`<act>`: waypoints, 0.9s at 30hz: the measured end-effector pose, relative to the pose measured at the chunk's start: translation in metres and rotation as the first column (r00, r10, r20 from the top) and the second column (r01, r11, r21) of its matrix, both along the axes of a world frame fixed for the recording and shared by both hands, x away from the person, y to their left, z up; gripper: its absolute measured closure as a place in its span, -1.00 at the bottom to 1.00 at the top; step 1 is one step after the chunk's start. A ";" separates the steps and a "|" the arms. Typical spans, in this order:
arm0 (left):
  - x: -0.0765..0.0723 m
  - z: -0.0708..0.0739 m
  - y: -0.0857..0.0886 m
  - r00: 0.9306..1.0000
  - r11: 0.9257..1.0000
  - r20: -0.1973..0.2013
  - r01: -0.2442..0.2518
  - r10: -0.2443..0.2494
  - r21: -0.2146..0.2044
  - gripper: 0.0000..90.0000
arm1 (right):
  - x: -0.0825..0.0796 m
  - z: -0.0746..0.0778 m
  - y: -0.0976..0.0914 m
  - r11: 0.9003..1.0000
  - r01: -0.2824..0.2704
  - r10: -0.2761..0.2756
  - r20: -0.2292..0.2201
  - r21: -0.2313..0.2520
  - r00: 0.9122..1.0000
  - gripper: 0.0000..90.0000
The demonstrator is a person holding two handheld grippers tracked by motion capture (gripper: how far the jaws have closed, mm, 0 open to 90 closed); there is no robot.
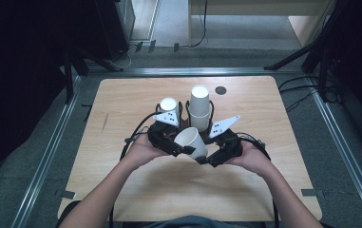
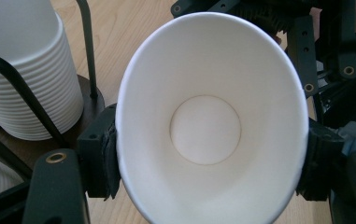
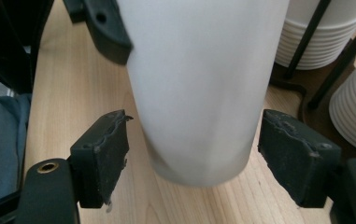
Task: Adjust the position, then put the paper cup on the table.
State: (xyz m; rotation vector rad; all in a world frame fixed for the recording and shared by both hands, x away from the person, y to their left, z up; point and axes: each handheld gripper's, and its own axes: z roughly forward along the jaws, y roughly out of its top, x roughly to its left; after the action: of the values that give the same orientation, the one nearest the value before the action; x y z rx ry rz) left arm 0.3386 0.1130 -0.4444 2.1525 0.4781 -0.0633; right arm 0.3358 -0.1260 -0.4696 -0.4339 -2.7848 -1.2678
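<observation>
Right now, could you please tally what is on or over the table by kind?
Loose paper cup, clamped in the left tongs: 1
Stacks of paper cups in the wire holder: 2
Wire holders: 1
Hand-held tongs: 2
Total: 6

A white paper cup (image 1: 191, 141), empty and tilted with its mouth up-left, hangs just in front of the black wire cup rack (image 1: 186, 110).

The cup (image 1: 191, 140) is plain white, inside and outside. The stacked cups (image 1: 199, 108) are also white, with fine ribbed rims. The rack (image 2: 35, 100) is black wire. The table (image 1: 264, 180) is light wood with a fine grain. Both grippers (image 1: 171, 142) (image 1: 216, 154) are black, with grey plates that have black dots.
</observation>
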 end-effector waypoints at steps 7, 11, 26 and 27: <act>-0.002 0.002 -0.001 1.000 0.999 0.018 0.007 -0.008 0.044 -0.43 | -0.003 0.002 -0.005 1.000 -0.012 0.012 0.020 -0.015 1.000 -0.48; -0.001 0.003 0.004 1.000 0.999 0.022 0.002 -0.003 0.053 -0.43 | -0.005 0.003 -0.010 1.000 -0.004 0.005 0.017 -0.023 1.000 -0.48; 0.004 0.002 0.021 1.000 0.995 0.000 -0.024 0.024 0.097 -0.44 | 0.001 0.009 -0.028 0.997 0.078 -0.078 0.020 0.018 0.997 -0.49; 0.004 0.002 0.022 1.000 0.994 0.006 -0.024 0.024 0.105 -0.44 | 0.001 0.009 -0.029 0.997 0.081 -0.082 0.023 0.019 0.996 -0.49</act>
State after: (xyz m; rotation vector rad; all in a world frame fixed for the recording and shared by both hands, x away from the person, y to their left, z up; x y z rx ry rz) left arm 0.3426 0.1346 -0.4424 2.2487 0.5149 -0.0203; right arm 0.3367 -0.1549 -0.4606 -0.5397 -2.8003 -1.3214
